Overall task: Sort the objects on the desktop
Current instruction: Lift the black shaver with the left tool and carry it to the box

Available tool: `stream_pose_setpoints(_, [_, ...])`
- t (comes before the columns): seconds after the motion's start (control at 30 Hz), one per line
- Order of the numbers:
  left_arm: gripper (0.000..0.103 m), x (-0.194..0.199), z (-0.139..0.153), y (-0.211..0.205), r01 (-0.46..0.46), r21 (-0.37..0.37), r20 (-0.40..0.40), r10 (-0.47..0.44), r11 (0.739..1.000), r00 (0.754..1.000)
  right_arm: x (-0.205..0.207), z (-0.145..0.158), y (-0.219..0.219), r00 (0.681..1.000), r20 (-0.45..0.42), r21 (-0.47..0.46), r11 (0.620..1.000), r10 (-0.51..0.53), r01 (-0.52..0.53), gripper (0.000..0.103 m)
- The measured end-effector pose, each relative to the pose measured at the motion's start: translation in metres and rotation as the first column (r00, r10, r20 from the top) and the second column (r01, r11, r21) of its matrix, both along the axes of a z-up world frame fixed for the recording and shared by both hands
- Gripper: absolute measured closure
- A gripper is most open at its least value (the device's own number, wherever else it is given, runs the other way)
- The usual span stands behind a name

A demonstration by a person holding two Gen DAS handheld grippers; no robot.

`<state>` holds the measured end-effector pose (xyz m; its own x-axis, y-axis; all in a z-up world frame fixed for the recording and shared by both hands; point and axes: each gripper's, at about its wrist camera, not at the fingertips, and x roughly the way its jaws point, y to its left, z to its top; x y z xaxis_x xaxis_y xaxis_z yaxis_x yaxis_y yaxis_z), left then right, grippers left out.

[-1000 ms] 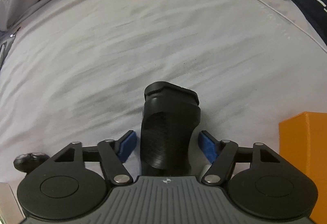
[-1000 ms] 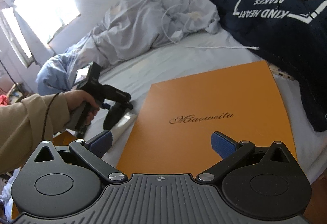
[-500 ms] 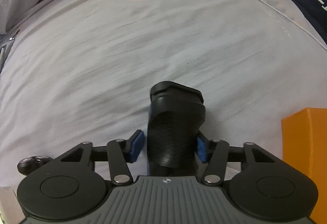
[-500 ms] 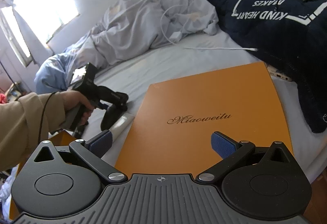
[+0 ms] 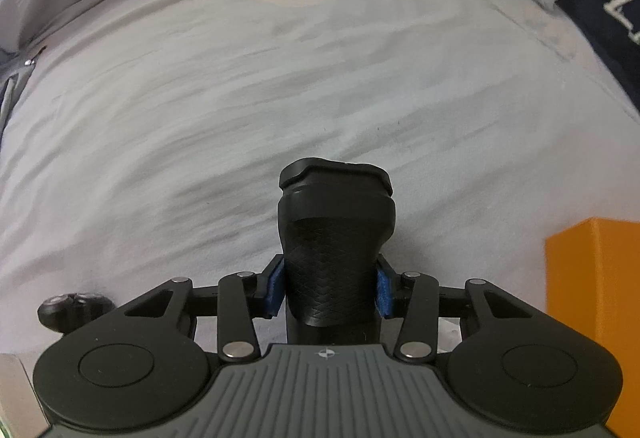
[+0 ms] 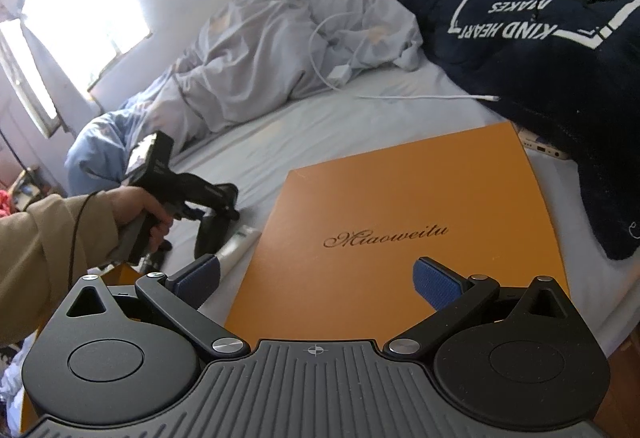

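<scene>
The left tool (image 5: 329, 288) is closed on a black electric shaver body (image 5: 335, 250). Its two blue pads (image 5: 275, 292) press the textured lower part of the body from both sides, and the wider top end points forward, away from the tool, above the grey bed sheet (image 5: 280, 98). In the right wrist view the same shaver body (image 6: 212, 234) hangs tilted from the left tool (image 6: 208, 198), close over the sheet near the left edge of the bed, and a white tube (image 6: 239, 242) lies just beside it, against the side of the orange box (image 6: 400, 206).

A small black round shaver head (image 5: 72, 308) lies on the sheet to the left of the left tool, apart from the pads.

The right tool (image 6: 316, 278) is open and holds nothing. It hovers over the near edge of the orange box, whose lid carries the word "Miaoweitu". A white charging cable (image 6: 424, 97) lies further back on the bed, beside the navy blanket (image 6: 560, 78).
</scene>
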<state>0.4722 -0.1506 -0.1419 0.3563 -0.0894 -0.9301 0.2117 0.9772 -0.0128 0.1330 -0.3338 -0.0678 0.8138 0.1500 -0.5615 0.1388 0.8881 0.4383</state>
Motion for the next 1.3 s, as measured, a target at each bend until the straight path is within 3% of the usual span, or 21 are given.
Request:
stream_pose_setpoints(0.4, [0.059, -0.018, 0.041, 0.023, -0.014, -0.136, 0.1, 0.028, 0.991, 0.995, 0.0, 0.003, 0.0, 1.0, 0.009, -0.004, 1.0, 0.005, -0.005, 0.0])
stream_pose_setpoints(0.77, [0.059, -0.05, 0.083, 0.041, -0.004, -0.201, 0.19, 0.043, 0.98, 0.981, -0.003, 0.013, 0.014, 0.998, 0.035, -0.021, 0.999, 0.043, -0.043, 0.0])
stream_pose_setpoints(1.07, [0.059, -0.094, 0.133, 0.066, -0.003, -0.296, 0.288, 0.092, 0.955, 0.953, -0.009, 0.023, 0.034, 0.994, 0.058, -0.046, 0.995, 0.091, -0.089, 0.0])
stream_pose_setpoints(1.3, [0.059, -0.144, 0.171, 0.08, 0.024, -0.323, 0.351, 0.097, 0.946, 0.932, -0.013, 0.03, 0.05, 0.989, 0.075, -0.066, 0.99, 0.129, -0.124, 0.0])
